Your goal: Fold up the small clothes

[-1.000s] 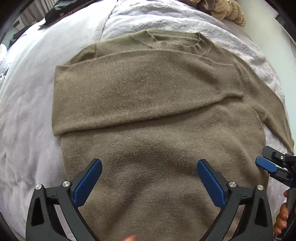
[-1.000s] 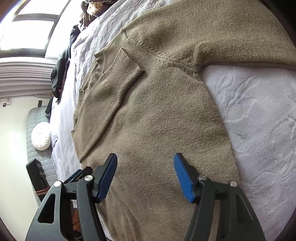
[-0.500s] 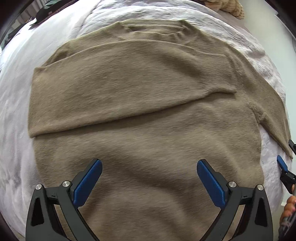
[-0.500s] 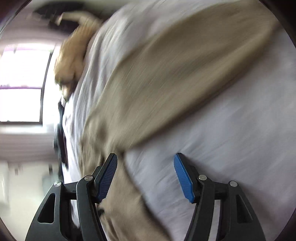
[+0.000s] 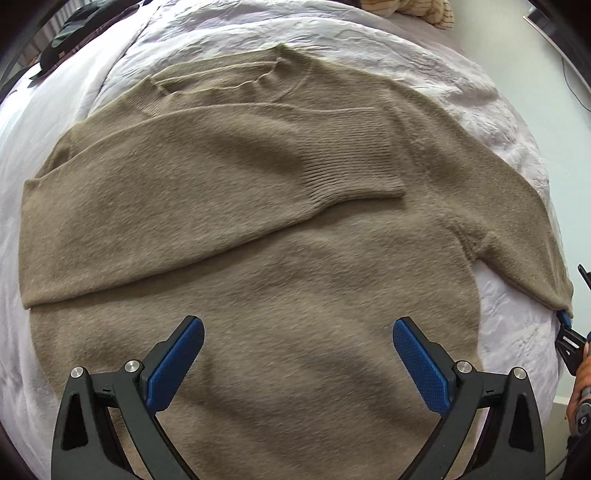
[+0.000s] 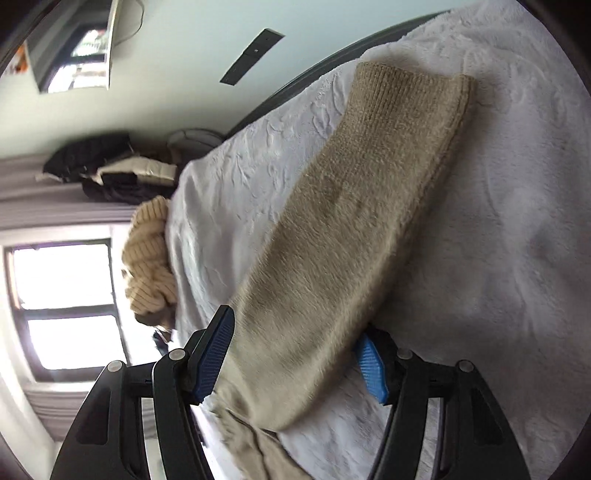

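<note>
An olive-brown knit sweater (image 5: pixel 258 229) lies flat on a white bedspread (image 5: pixel 509 332). Its left sleeve (image 5: pixel 207 177) is folded across the chest, cuff toward the right. Its right sleeve (image 5: pixel 517 229) stretches out to the right edge. My left gripper (image 5: pixel 297 354) is open and empty, hovering over the lower body of the sweater. My right gripper (image 6: pixel 295 358) is open with that right sleeve (image 6: pixel 354 229) lying between its two blue pads, cuff far ahead. It shows at the left wrist view's right edge (image 5: pixel 567 325) at the sleeve's end.
A tan ribbed garment (image 6: pixel 147 258) lies at the bed's far end, also seen in the left wrist view (image 5: pixel 413 9). Dark clothes (image 6: pixel 107 173) are piled beyond it by a window. Dark items (image 5: pixel 70 37) lie at the bed's upper left. A wall runs along the right.
My right gripper swung away from the sweater's body to the outstretched right sleeve and now straddles it. My left gripper shifted slightly, staying open over the sweater.
</note>
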A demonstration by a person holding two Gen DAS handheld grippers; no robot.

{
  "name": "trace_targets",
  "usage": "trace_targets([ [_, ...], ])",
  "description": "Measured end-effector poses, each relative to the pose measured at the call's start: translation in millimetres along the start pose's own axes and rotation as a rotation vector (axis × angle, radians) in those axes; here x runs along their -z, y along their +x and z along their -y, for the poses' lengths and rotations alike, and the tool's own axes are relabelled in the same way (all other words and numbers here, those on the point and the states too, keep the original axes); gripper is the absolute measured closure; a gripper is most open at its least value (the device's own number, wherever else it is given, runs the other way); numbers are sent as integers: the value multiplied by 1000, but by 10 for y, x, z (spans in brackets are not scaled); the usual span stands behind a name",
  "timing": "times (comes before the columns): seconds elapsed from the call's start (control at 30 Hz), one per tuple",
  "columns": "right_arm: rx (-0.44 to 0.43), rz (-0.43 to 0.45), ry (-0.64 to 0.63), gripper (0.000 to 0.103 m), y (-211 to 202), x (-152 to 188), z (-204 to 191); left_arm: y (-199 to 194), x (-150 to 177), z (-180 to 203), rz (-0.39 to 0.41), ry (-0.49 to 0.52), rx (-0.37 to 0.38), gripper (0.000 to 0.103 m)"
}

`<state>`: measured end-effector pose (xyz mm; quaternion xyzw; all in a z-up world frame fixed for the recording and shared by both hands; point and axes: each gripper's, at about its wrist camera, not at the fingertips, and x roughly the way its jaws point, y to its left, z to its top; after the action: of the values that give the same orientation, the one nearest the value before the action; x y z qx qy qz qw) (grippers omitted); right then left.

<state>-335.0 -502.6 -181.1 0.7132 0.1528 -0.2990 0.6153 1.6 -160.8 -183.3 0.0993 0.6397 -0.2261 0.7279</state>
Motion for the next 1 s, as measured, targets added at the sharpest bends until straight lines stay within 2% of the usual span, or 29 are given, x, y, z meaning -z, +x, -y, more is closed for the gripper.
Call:
trace_targets([
  [0.03,-11,-1,12,38,-6,-28,20,-1,-12,13,1,0,2,0],
  [0.1,-46,-7,40,59,11,-48,62,8,-58,73,7,3,0,0],
  [0.17,-95,-18,88,92,27,-85,143,11,-92,106,15,10,-2,0],
  [0.2,-121,-21,108,95,36,-84,170,3,-106,107,21,13,-5,0],
  [0.27,-167,-21,128,95,58,-58,155,-32,-139,57,31,18,-9,0],
  [0.4,-251,-47,90,95,98,22,-14,-68,-186,-91,50,18,-19,0],
  [0.63,-338,-171,-116,95,368,347,-763,-196,-199,-431,95,-11,-36,0],
  [0.73,-340,-257,-262,95,611,694,-1206,-257,-234,-610,123,-30,-48,0],
  [0.83,-335,-344,-402,95,870,1129,-1570,-364,-133,-902,139,-55,-55,0],
  [0.9,-324,-426,-516,95,1141,1561,-1836,-386,-116,-1059,151,-72,-57,0],
  [1.0,-299,-525,-651,95,1431,2130,-2030,-444,-92,-1299,176,-83,-61,0],
])
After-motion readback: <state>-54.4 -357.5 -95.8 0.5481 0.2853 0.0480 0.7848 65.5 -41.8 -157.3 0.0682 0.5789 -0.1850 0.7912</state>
